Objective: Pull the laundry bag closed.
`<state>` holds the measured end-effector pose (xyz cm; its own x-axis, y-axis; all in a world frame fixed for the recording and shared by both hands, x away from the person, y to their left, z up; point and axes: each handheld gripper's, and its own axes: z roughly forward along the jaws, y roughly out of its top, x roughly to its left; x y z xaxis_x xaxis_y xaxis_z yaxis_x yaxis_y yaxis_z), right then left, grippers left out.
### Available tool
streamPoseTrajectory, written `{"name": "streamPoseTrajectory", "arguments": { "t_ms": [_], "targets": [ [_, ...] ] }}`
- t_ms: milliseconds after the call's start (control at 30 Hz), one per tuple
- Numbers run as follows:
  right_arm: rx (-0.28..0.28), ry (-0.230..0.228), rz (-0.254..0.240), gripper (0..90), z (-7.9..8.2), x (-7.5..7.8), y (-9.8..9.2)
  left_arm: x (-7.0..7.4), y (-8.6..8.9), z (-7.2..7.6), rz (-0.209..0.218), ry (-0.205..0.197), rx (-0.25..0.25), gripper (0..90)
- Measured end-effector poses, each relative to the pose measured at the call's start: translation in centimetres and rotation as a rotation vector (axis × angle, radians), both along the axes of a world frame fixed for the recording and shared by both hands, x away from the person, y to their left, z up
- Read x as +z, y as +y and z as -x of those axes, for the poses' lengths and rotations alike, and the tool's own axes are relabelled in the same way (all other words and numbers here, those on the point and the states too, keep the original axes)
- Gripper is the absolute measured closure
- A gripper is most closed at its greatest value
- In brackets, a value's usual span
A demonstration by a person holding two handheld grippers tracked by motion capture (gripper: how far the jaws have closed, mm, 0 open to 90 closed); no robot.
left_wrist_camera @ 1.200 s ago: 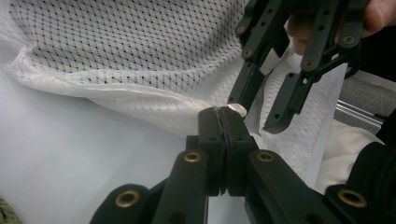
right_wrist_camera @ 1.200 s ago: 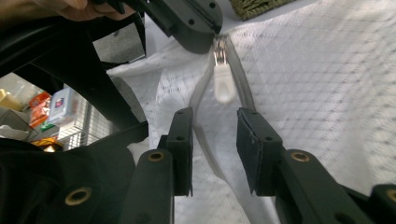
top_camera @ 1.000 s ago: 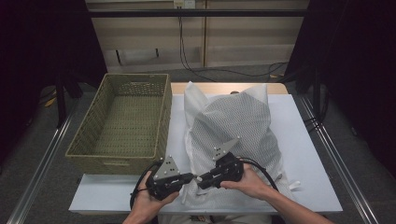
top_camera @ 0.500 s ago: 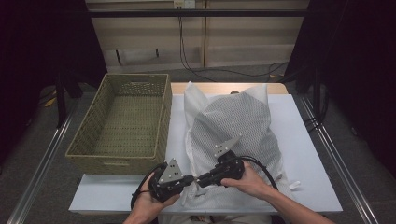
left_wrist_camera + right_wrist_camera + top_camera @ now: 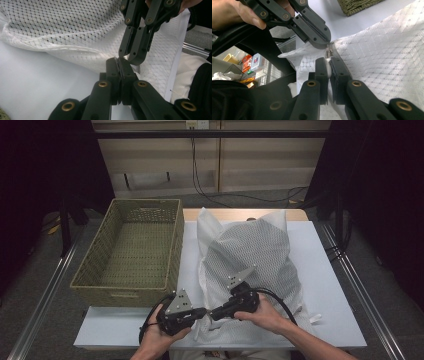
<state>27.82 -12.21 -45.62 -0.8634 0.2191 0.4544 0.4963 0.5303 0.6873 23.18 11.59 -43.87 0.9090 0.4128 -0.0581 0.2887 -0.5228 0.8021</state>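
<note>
Holding the white mesh bag (image 5: 250,255) at its near edge, you have both grippers tip to tip. Your left gripper (image 5: 117,61) is pinched tight on the bag's edge. Your right gripper (image 5: 328,60) has just been closing and now squeezes a bit of white fabric. The bag lies on the table (image 5: 330,285), right of the woven basket (image 5: 125,255)

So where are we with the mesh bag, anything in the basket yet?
Done: both tools have hold of the white mesh bag at its near edge; the left tool is shut on it. In hand: the right tool has just been closing on something small and white at that edge, right beside the left one. Left: the bag lies on the table, and nothing shows in the wicker basket.
</note>
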Motion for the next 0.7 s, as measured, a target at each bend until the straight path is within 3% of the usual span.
{"name": "streamPoseTrajectory", "arguments": {
  "t_ms": [267,367,533,700],
  "targets": [
    [0.012,-0.022,0.037,87.5,0.2,0.0,0.6,0.0,0.3,-0.1,0.008,0.025,-0.001,87.3],
    [0.001,-0.049,0.041,87.7,0.3,0.4,0.4,-0.1,0.3,-0.1,0.022,0.048,-0.001,76.6],
    [-0.002,-0.08,0.041,87.8,0.2,1.0,0.1,-0.4,0.1,-0.3,-0.015,0.066,-0.003,65.9],
    [0.012,-0.106,0.047,87.8,0.4,1.2,0.0,-0.6,-0.3,-0.9,-0.024,0.073,-0.008,69.1]
  ]
}}
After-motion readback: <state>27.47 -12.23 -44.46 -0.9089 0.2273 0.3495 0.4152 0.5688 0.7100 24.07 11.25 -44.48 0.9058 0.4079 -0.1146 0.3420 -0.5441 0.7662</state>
